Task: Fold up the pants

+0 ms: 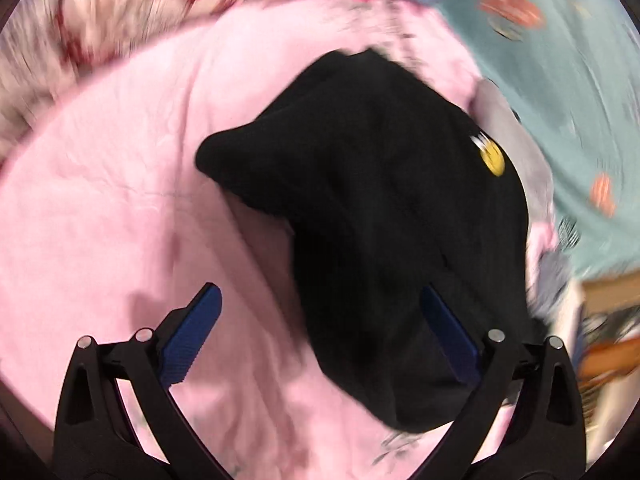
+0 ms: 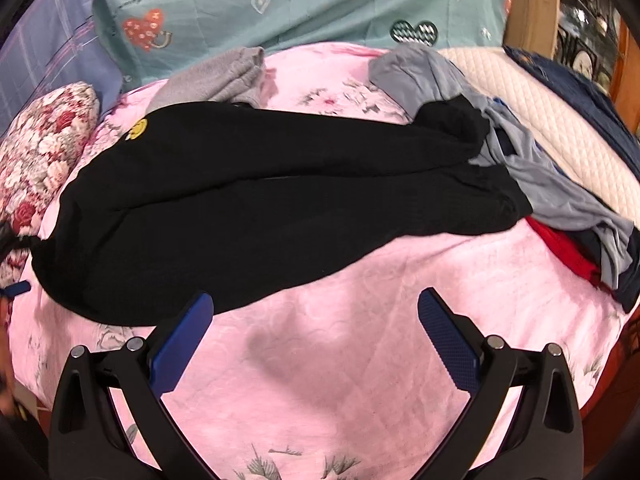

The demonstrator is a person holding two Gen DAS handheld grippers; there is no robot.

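Black pants (image 2: 248, 204) with a yellow smiley patch (image 2: 138, 128) lie lengthwise on a pink bed cover (image 2: 340, 352), legs side by side, cuffs at the right. My right gripper (image 2: 316, 300) is open and empty, just in front of the pants' near edge. In the left wrist view the pants (image 1: 380, 208) fill the middle, waist end near me, and the picture is blurred. My left gripper (image 1: 320, 292) is open over the waist end, its right finger (image 1: 448, 332) against the black cloth and its left finger over the pink cover.
A grey folded garment (image 2: 224, 76) lies behind the pants. A pile of grey-blue, red and dark clothes (image 2: 560, 200) sits at the cuffs on the right. A floral pillow (image 2: 44, 148) is at the left, a teal heart-print sheet (image 2: 280, 0) at the back.
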